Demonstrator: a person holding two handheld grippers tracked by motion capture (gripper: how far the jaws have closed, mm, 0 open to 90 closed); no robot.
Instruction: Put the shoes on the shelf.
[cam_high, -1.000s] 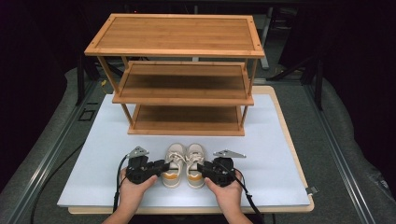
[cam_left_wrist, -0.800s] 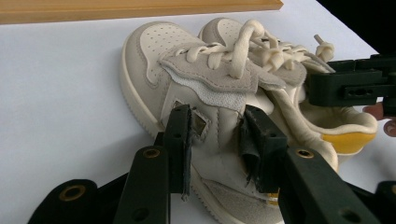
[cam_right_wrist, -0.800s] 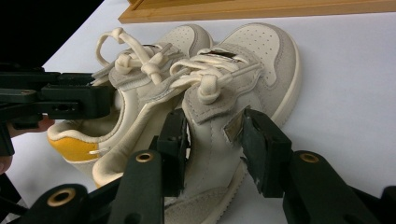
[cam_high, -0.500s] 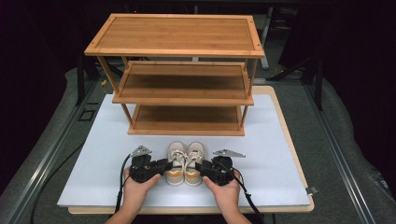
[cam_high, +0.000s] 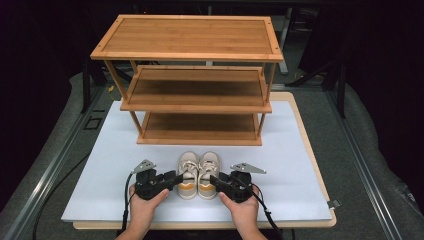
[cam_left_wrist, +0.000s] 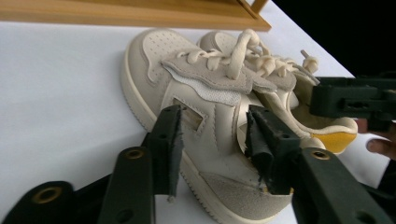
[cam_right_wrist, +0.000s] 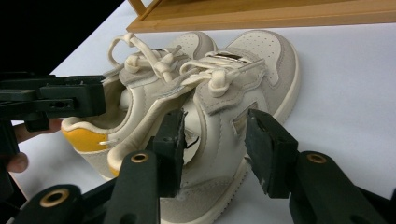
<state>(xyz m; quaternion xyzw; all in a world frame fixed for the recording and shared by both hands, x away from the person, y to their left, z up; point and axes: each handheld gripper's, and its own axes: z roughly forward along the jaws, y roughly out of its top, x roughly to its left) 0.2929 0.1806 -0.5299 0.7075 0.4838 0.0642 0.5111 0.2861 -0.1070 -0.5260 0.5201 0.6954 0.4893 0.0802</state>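
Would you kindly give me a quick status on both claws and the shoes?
Left claw and right claw just opened, each straddling a shoe's side wall. Pair of shoes side by side on white mat. Wooden rack beyond, nothing between.

In my left gripper view, the left shoe (cam_left_wrist: 205, 116) has its heel cut off at the bottom edge, and my 2 jaws cover part of its side. The right shoe (cam_left_wrist: 280, 70) sits mostly hidden behind it. The rack (cam_left_wrist: 140, 14) is cropped by the top edge.
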